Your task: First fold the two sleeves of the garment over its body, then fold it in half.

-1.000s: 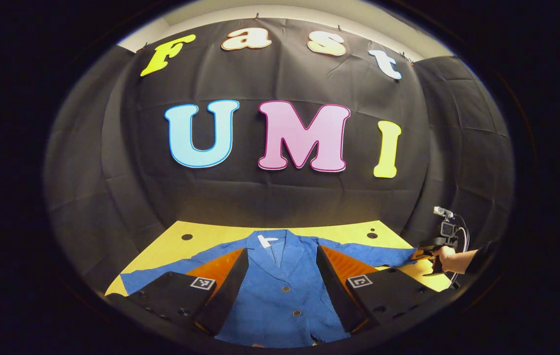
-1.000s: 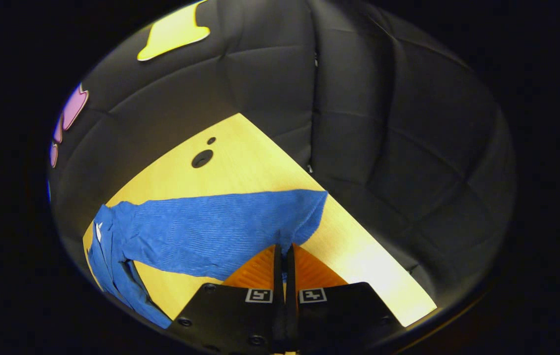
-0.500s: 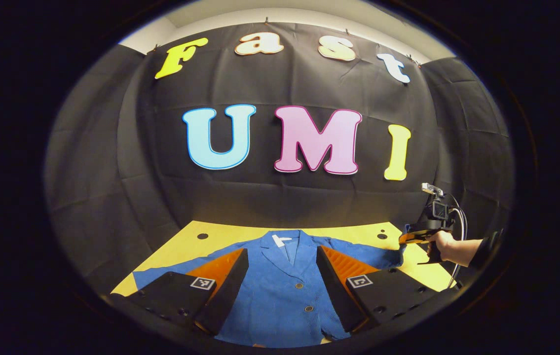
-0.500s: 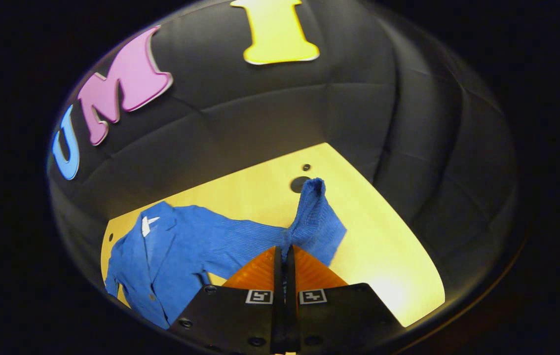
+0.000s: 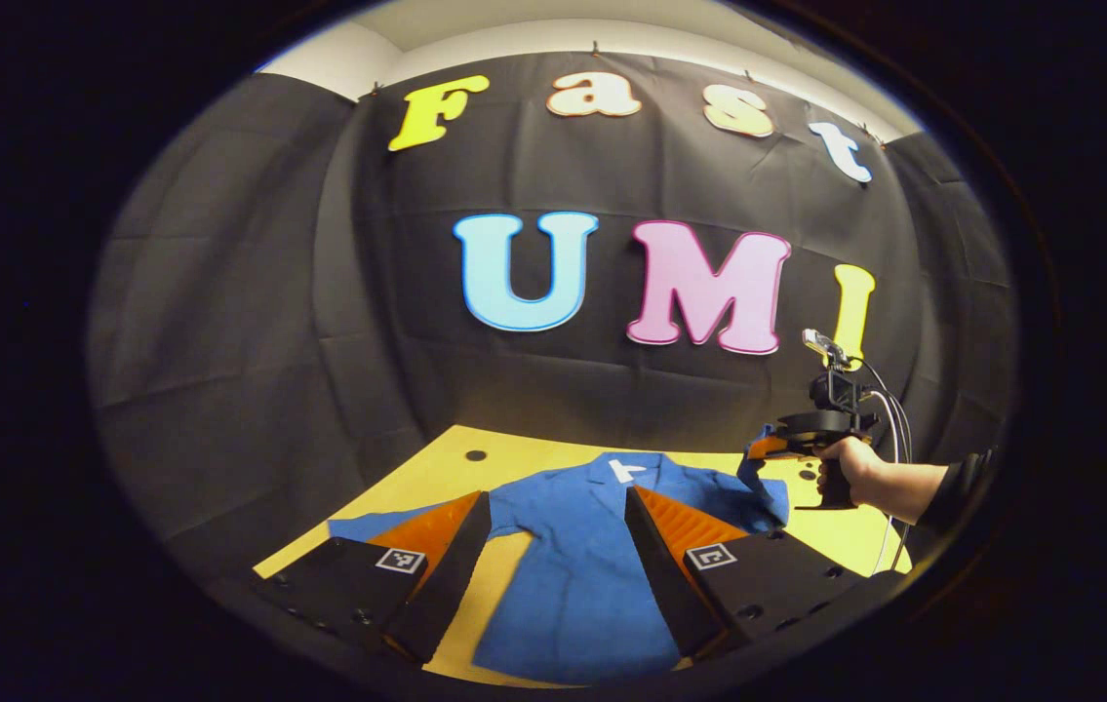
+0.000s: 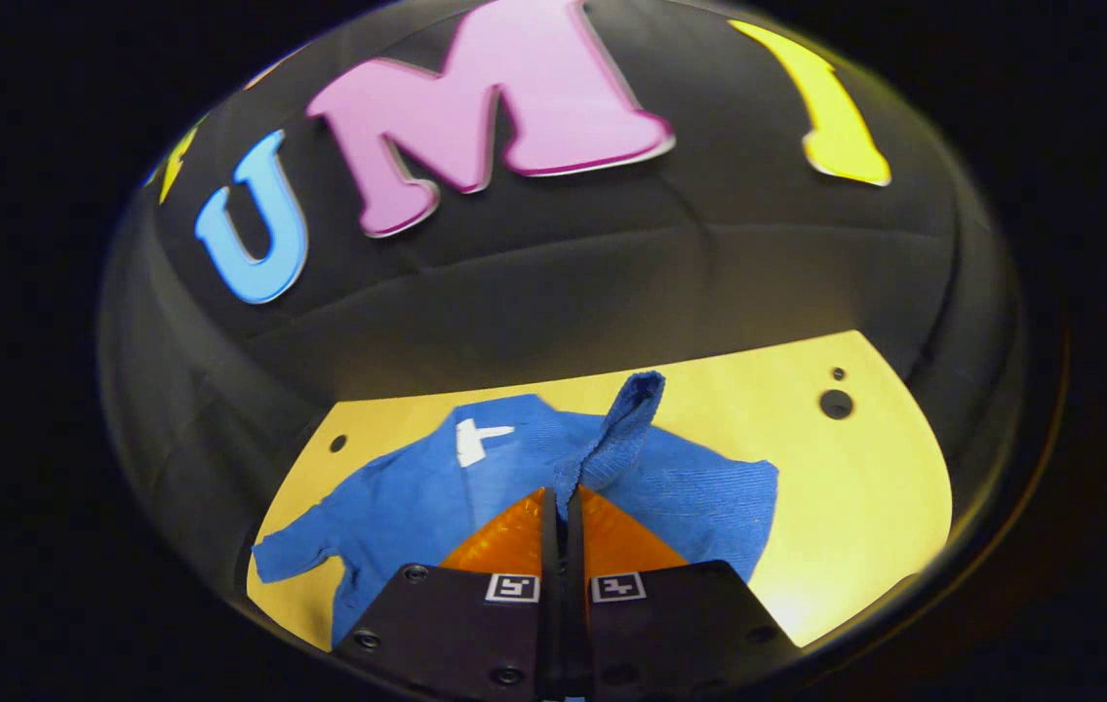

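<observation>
**Right sleeve lifted over a blue jacket; left claw held wide above it**

Left claw (image 5: 558, 546): its two fingers stand far apart and grip nothing. It hangs above the blue jacket (image 5: 592, 556), which lies front-up on the yellow surface (image 5: 436, 468); the jacket's body shows between the fingers, its collar at the far end, and its left sleeve (image 5: 368, 522) stretches flat toward the left edge of the surface.

Right claw (image 6: 561, 517): its fingers are pressed together on the cloth of the right sleeve (image 6: 616, 439), whose cuff end stands up past the fingertips. In the right gripper view the raised sleeve hangs over the jacket's body, near the collar with its white tag (image 6: 475, 439). In the left gripper view the same claw appears at the far right, carried by a hand (image 5: 850, 468), with the sleeve bunched beneath it above the jacket's right shoulder.
</observation>
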The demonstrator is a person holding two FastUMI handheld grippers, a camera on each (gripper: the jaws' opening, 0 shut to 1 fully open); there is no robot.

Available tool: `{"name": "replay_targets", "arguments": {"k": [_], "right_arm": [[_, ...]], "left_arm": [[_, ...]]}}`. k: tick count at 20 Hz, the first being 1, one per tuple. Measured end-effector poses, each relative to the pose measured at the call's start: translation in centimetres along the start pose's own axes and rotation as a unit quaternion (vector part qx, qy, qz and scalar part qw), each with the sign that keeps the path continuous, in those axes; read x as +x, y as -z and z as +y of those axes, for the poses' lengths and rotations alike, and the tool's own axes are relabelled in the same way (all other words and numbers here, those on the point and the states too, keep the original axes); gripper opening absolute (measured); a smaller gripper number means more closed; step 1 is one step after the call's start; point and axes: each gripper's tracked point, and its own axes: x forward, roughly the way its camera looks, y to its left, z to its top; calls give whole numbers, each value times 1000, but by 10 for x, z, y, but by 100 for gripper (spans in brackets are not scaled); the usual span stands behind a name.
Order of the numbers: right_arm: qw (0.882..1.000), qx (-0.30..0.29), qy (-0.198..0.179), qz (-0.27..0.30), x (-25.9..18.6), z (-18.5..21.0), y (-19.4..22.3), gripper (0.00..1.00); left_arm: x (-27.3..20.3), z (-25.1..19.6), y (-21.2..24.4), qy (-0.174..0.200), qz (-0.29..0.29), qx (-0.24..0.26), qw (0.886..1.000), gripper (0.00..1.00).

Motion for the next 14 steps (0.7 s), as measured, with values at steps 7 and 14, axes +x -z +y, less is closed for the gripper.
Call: {"name": "replay_targets", "arguments": {"k": [7, 14], "right_arm": [[992, -51, -105, 49, 54, 180, 55, 5], [987, -87, -108, 77, 96, 252, 102, 33]], "left_arm": [[-13, 65, 6, -68, 7, -10, 998, 80], [-22, 105, 15, -108, 12, -39, 993, 79]]}}
